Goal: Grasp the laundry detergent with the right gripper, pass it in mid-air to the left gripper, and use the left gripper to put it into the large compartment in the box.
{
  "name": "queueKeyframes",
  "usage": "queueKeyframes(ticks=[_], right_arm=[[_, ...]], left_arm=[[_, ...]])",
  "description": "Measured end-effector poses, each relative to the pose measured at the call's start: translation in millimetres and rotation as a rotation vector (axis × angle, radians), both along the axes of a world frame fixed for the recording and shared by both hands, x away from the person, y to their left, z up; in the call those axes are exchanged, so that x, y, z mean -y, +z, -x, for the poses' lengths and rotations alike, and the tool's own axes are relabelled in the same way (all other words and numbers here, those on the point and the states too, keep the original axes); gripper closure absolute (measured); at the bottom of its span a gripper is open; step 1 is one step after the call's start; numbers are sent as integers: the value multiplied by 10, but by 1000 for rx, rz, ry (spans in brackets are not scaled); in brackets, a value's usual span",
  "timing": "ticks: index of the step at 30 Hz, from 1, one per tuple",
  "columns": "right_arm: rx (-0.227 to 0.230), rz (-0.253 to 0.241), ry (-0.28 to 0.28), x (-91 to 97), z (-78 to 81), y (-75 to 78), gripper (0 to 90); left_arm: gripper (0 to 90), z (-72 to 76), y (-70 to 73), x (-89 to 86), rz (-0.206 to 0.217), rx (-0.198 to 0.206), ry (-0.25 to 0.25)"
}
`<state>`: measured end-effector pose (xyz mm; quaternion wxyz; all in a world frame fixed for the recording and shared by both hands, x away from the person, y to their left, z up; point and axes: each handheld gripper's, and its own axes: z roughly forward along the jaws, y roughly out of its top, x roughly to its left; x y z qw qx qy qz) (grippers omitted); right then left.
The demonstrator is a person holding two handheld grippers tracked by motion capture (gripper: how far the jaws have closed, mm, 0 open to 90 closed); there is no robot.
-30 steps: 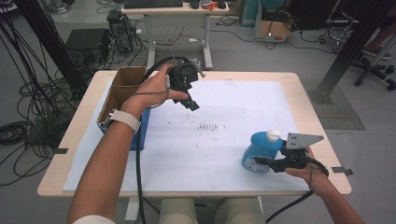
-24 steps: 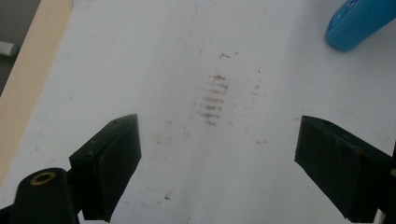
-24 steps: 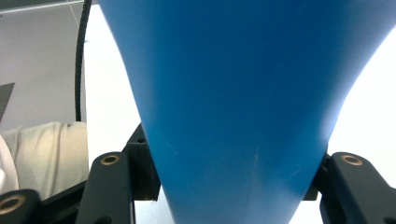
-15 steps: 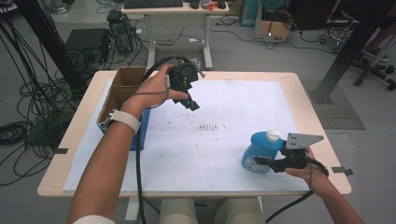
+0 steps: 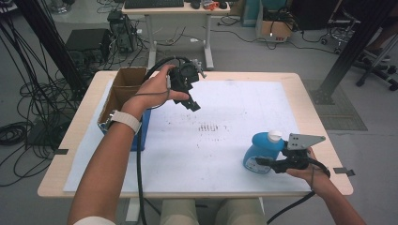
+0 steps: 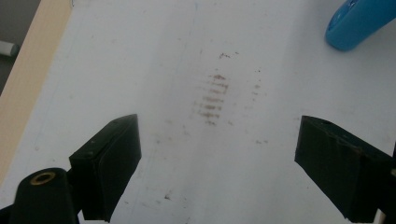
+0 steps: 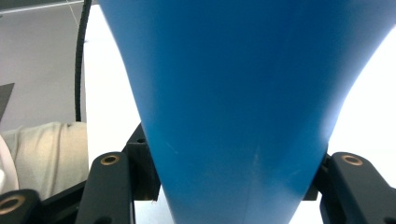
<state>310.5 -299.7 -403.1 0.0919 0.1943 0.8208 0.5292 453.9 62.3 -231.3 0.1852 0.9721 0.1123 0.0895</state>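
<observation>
The right gripper (image 5: pixel 263 162) is gripping a blue bottle (image 5: pixel 261 151) with a white cap, its jaws pressing on both flanks of the bottle, as the right gripper view is showing with the blue body (image 7: pixel 243 107) filling the space between them. The bottle is standing upright near the front right corner of the worktop (image 5: pixel 300 89), on the white sheet (image 5: pixel 234 98) that is covering most of it.

The left gripper (image 5: pixel 191 101) is hanging above the sheet toward the back left of the worktop, beside the open cardboard box (image 5: pixel 123 84) at the left edge. Its jaws are standing wide with nothing between them, and in the left gripper view they are framing bare paper with a faint brown smudge (image 6: pixel 212 98).

Judging by this, the step in hand is the grasp on the bottle, with the lift not yet begun. The next move is probably calling for raising the bottle straight up while keeping it upright, then carrying it across, perhaps toward the box or the waiting left gripper. The smooth, tapering body is asking for a firm squeeze so it is not sliding down.
</observation>
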Motion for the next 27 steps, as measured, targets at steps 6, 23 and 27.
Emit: queueKeyframes(ticks=[6, 23, 27], right_arm=[[1, 0, 2, 1, -2, -1, 420], [-15, 2, -9, -1, 13, 4, 420], [-12, 2, -8, 1, 11, 3, 420]], left_arm=[[147, -2, 3, 0, -6, -2, 1], [145, 2, -10, -2, 4, -2, 3], [145, -1, -7, -2, 1, -5, 2]])
